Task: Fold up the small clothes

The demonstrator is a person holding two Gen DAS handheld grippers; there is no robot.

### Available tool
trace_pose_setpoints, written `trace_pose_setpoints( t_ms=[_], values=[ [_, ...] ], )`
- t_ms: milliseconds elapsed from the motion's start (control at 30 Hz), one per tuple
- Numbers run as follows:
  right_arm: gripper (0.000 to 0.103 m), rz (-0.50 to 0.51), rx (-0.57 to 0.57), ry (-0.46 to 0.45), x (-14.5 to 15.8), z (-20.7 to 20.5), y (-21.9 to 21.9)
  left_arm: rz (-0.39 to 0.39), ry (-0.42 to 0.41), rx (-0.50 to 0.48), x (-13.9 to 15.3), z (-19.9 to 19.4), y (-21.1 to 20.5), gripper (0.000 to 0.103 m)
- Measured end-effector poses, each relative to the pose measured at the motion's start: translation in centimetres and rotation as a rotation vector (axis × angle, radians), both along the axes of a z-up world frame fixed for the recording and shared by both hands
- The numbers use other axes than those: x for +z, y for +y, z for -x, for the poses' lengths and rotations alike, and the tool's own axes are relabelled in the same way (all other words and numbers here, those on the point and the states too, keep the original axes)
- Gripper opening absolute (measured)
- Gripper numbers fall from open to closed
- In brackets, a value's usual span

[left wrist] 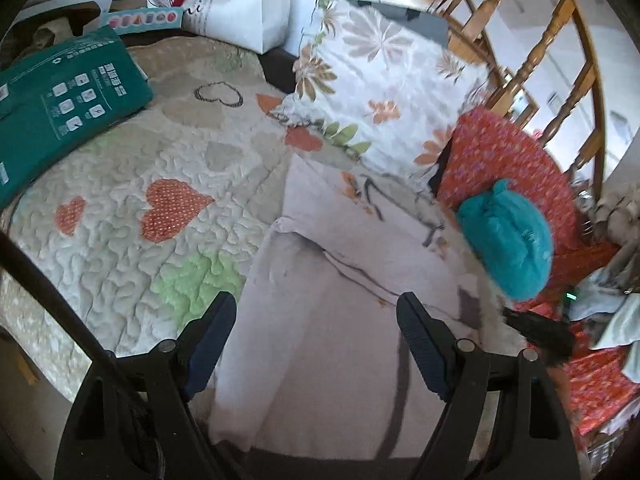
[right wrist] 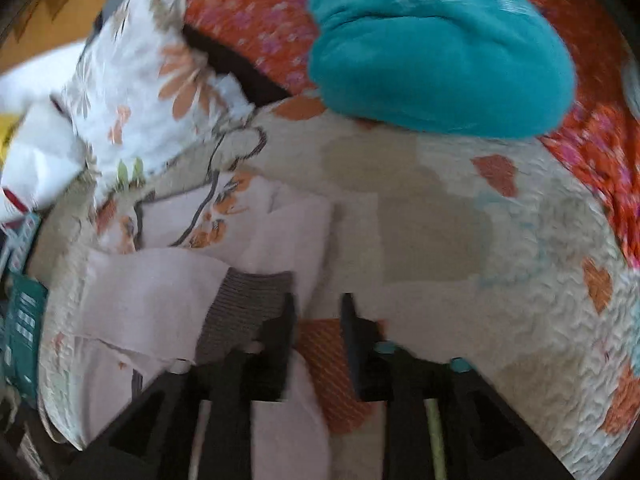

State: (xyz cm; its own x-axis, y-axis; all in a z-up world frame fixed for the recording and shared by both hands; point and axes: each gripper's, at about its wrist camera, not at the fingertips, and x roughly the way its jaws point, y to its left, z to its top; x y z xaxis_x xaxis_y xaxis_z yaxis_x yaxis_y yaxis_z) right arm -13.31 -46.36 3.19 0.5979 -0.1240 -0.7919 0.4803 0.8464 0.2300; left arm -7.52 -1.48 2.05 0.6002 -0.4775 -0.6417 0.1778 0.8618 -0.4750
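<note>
L fingers [left wrist: 316,312] spread wide over pale garment [left wrist: 320,360]; R fingers [right wrist: 318,312] parted, empty, by its ribbed cuff [right wrist: 244,300].

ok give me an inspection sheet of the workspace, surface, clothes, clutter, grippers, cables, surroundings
surface: quilted bedspread with orange heart patches, on a bed.
job's things: pale pink garment with an orange flower print, spread flat and partly folded, grey ribbed cuff showing; teal garment bundled on a red floral cloth.
clutter: green package, white paper bag, floral pillow.
grippers: left gripper open, above the pink garment, holding nothing; right gripper open a little, empty, beside the cuff.
cables: nothing seen.
surroundings: wooden railing behind the bed; the right wrist view is motion-blurred.
</note>
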Motion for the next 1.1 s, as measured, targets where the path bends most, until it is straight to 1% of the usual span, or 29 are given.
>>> trace_pose_setpoints(
  t_ms=[33,67,133,233,300,333,367,433,500,533,567,600,633,700,767,800,867,933,1000,1100],
  values=[
    [0.039,-0.011,-0.005,-0.02,0.1,1.0,-0.5,-0.011,0.007,0.0,-0.4,-0.5,-0.5,0.081],
    [0.039,-0.033,0.003,-0.034,0.1,1.4,-0.4,-0.032,0.016,0.002,-0.9,-1.2,-1.1,0.081],
    [0.039,-0.108,0.031,-0.065,-0.1,2.5,-0.6,-0.058,0.03,0.007,-1.8,-2.2,-1.9,0.081],
    [0.039,-0.159,0.089,-0.104,-0.2,2.1,0.8,-0.111,0.028,0.021,-3.1,-3.3,-3.0,0.081],
    [0.039,-0.174,0.139,-0.114,-0.3,1.4,2.3,-0.141,0.025,0.039,-4.0,-4.0,-3.2,0.081],
    [0.039,-0.168,0.157,-0.109,-0.5,1.1,3.0,-0.15,0.026,0.047,-4.4,-4.1,-3.1,0.081],
    [0.039,-0.142,0.162,-0.095,-0.6,0.9,3.8,-0.153,0.03,0.054,-4.9,-4.2,-3.0,0.081],
    [0.039,-0.107,0.139,-0.072,-1.2,1.5,4.8,-0.137,0.03,0.048,-6.0,-4.1,-2.2,0.081],
    [0.041,-0.114,0.106,-0.066,-2.1,3.0,5.1,-0.159,0.042,0.044,-7.4,-4.2,-1.6,0.081],
    [0.042,-0.122,0.081,-0.065,-2.6,4.2,5.0,-0.174,0.073,0.052,-8.3,-4.4,-1.2,0.081],
    [0.043,-0.129,0.051,-0.062,-3.3,5.6,4.9,-0.161,0.101,0.056,-8.8,-4.6,-0.9,0.081],
    [0.045,-0.137,0.028,-0.058,-4.0,6.8,4.6,-0.126,0.103,0.068,-9.1,-4.7,-0.5,0.081],
    [0.045,-0.149,0.005,-0.053,-4.8,8.2,4.4,-0.117,0.086,0.079,-9.0,-4.6,-0.4,0.082],
    [0.045,-0.173,-0.04,-0.043,-6.5,10.9,4.2,-0.128,0.068,0.068,-9.0,-4.7,-0.8,0.082],
    [0.045,-0.211,-0.047,-0.109,-7.2,13.3,4.4,-0.162,0.066,0.069,-9.2,-4.7,-1.6,0.085],
    [0.045,-0.22,-0.051,-0.109,-7.3,13.7,4.6,-0.183,0.063,0.068,-9.2,-4.6,-2.0,0.086],
    [0.049,-0.224,-0.041,-0.107,-7.2,13.8,5.0,-0.237,0.056,0.057,-9.2,-4.6,-3.1,0.087],
    [0.051,-0.21,-0.029,-0.118,-7.7,13.9,5.5,-0.266,0.055,0.049,-9.2,-4.4,-3.7,0.091],
    [0.054,-0.207,-0.023,-0.142,-7.8,14.3,5.7,-0.28,0.056,0.047,-9.3,-4.3,-4.0,0.092],
    [0.055,-0.251,-0.021,-0.177,-8.0,14.9,5.4,-0.268,0.061,0.054,-9.3,-4.3,-3.9,0.092]
  ],
)
